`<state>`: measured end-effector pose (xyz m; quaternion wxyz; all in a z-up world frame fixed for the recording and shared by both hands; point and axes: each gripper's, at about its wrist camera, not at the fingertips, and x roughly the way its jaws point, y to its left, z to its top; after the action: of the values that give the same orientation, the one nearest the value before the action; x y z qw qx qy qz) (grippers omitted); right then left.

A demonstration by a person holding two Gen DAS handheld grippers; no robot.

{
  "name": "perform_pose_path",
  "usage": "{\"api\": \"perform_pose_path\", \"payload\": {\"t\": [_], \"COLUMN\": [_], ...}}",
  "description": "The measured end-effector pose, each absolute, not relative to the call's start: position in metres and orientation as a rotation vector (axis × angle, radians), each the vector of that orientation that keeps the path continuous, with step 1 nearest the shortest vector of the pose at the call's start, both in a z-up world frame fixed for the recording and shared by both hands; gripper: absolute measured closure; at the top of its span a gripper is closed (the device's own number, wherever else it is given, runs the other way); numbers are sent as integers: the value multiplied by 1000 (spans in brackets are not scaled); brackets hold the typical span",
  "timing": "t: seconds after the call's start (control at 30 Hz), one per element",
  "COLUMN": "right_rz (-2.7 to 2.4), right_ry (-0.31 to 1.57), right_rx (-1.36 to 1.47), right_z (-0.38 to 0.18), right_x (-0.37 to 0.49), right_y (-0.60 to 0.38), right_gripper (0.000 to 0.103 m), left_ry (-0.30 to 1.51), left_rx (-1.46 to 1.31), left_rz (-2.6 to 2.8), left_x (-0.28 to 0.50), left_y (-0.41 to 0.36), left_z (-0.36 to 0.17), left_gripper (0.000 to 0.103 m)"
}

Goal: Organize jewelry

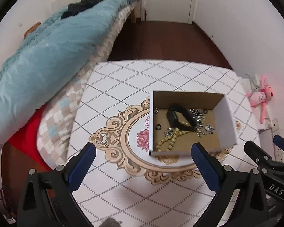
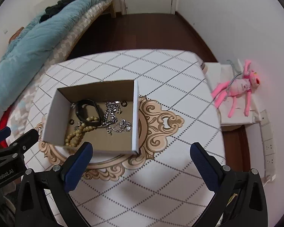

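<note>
cardboard box (image 2: 135, 117) | beaded bracelet (image 2: 79, 132), metal chain (image 2: 110, 116) | jaws apparently apart

Probably a bedroom; bed (image 1: 70, 87), blue blanket (image 1: 43, 56).

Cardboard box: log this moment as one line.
open-topped cardboard box on table | holds black wristband, beige bead bracelet, silver chains | left claw open | right claw open

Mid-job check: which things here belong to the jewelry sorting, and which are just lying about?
Job:
cardboard box
black wristband
silver chains
bead bracelet
small rings

Lying about:
pink plush toy
teal blanket
black clothing
</note>
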<state>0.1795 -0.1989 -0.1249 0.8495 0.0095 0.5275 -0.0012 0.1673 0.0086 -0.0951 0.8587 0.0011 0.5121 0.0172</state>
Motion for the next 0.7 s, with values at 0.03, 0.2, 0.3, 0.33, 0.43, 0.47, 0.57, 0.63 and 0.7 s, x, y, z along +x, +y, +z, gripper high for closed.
{"api": "perform_pose_path", "payload": {"t": [0.03, 0.2, 0.3, 0.33, 0.43, 0.47, 0.57, 0.63, 0.7], "right_rz": [-5, -13, -20, -29, -40, -45, -43, -44, -41], "right_ry": [1101, 1010, 963, 938, 874, 854, 814, 793, 777], "right_rx": [22, 25, 34, 37, 38, 36, 41, 38, 40], "right_z": [-118, -68, -41, -30, 1, 11, 36, 50, 62], "right_x": [174, 133, 106, 96, 71, 63, 41, 28, 17], "right_y": [-200, -203, -205, -206, -210, -211, -213, -214, -216], "right_gripper": [0, 0, 0, 0, 0, 0, 0, 0, 0], "left_ry": [1063, 994, 961, 945, 911, 903, 866, 851, 839], "left_rx": [2, 13, 14, 18, 14, 12, -5, -18, -30], "left_rz": [32, 14, 17, 16, 20, 17, 16, 8, 4], "left_x": [159, 121, 99, 91, 73, 70, 52, 44, 36], "left_y": [8, 5, 5, 5, 6, 6, 5, 4, 3], "left_z": [-87, -46, -22, -12, 11, 16, 39, 50, 58], "left_gripper": [0, 0, 0, 0, 0, 0, 0, 0, 0]}}
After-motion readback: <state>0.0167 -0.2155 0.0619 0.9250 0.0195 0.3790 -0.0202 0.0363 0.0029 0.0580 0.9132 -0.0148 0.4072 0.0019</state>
